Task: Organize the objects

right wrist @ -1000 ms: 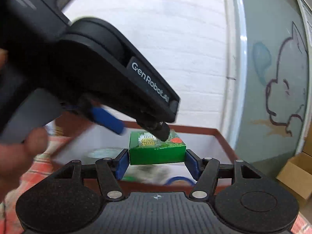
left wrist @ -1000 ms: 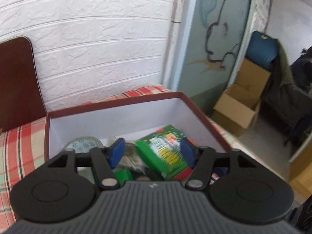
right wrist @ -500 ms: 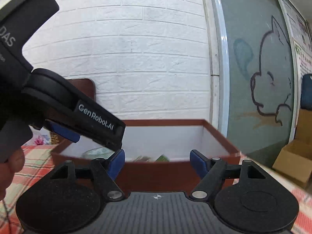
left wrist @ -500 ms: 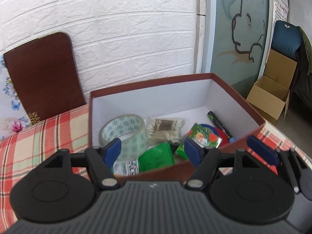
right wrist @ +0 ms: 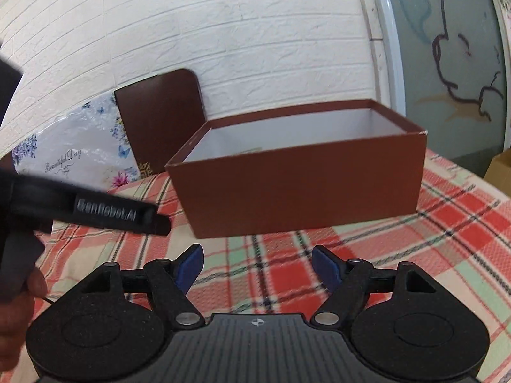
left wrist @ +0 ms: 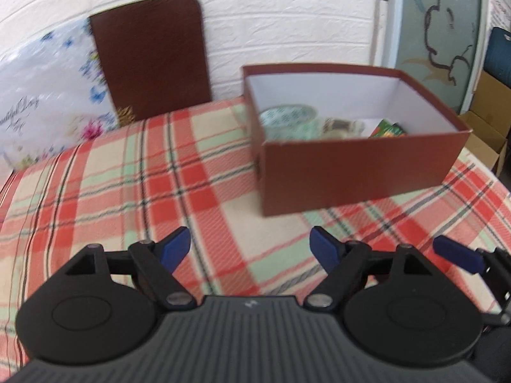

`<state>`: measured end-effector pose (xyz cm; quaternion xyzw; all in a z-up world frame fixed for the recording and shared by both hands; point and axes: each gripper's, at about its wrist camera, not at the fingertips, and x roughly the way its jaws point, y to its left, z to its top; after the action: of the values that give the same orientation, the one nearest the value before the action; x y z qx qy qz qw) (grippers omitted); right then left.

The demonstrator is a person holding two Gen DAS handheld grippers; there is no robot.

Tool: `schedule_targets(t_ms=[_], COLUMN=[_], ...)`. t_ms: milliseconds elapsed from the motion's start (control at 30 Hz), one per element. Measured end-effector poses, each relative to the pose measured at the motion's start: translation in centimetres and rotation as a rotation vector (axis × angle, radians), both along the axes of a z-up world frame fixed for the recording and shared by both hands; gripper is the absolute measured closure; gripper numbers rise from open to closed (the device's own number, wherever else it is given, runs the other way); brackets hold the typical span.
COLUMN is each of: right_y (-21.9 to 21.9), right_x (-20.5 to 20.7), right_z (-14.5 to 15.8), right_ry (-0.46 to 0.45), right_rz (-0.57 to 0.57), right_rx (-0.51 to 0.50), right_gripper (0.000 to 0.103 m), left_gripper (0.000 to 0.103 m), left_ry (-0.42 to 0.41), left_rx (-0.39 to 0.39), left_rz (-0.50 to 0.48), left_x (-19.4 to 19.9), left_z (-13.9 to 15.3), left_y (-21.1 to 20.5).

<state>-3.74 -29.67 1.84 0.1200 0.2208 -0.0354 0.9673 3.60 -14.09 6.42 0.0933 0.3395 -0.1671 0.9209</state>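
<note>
Both grippers are pulling back from the brown box (left wrist: pixel 361 175), which is sitting ahead of the fingers on the plaid-covered table (left wrist: pixel 134 175). The left gripper (left wrist: pixel 250 250) has just been spreading its fingers, and they are now standing wide with nothing between them, only bare cloth showing in the gap. The right gripper (right wrist: pixel 258 263) has its fingers wide and empty too, after opening over the same stretch.

From the left wrist view, the box is lying ahead and to the right of the fingers, well apart from their tips. Inside it a roll of clear tape (left wrist: pixel 287 118) is resting against the near-left wall, with a pale packet (left wrist: pixel 343 126) beside it and a green package (left wrist: pixel 388 130) further right. From the right wrist view the box is standing straight ahead, just beyond the fingertips, its contents mostly hidden by the near wall.

The step in hand appears to be the retreat after a drop into the box. A brown lid (left wrist: pixel 150 54) is leaning against the white brick wall, up and left of the left fingers. No loose item is showing on the cloth, so the next move probably calls for fetching that lid, gripping it by its edges, and carrying it over the box.
</note>
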Motion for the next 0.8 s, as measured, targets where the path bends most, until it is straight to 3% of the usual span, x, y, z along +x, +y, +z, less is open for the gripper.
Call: schedule_targets(t_ms=[233, 533, 800], right_y=[1.1, 2.4, 2.8], right_x=[-0.7, -1.8, -1.6], right_z=[0.6, 1.3, 1.2], right_ry=[0.033, 0.036, 0.044], right_rz=[0.002, -0.001, -0.006], right_rx=[0.057, 0.048, 0.037], right_gripper=[0.026, 0.023, 0.023], left_gripper=[0.008, 0.0, 0.0], left_ry=[0.024, 0.036, 0.026], left_rx=[0.036, 0.034, 0.06], left_rz=[0.086, 0.106, 0.142], left_x=[-1.9, -2.4, -2.5], left_z=[-2.2, -2.7, -2.8], left_y=[3.7, 5.1, 5.5])
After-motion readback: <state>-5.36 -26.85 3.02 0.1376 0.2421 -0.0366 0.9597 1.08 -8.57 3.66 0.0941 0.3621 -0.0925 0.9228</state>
